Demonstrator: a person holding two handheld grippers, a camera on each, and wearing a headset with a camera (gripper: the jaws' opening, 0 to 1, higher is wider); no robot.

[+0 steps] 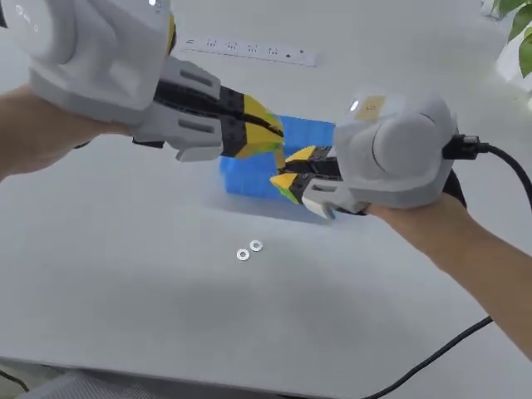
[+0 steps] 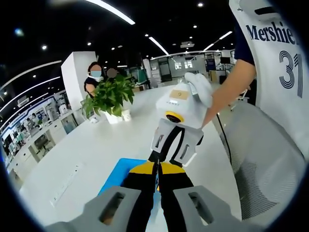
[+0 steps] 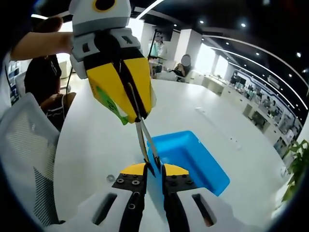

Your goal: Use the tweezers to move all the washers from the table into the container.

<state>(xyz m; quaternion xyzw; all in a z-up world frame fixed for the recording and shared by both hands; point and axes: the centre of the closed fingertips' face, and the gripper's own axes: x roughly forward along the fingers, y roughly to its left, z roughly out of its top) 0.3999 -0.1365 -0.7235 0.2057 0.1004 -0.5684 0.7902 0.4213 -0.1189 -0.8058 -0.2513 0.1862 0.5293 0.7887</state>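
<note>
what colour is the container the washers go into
Plain bright blue. The container shows best in the right gripper view.

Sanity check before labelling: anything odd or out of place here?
Nothing spilled or damaged. One oddity: the tweezers bridge both grippers mid-air, held by the left gripper, tips between the jaws of the right gripper. Two washers lie on the table.

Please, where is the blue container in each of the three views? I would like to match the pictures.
Head view: the blue container is at the centre, partly covered.
Left gripper view: the container is at the bottom, left of centre.
Right gripper view: the container is in the lower middle, right of the tweezers.
Shared landmark: the potted plant, top right in the head view, left of centre, right edge.
</note>
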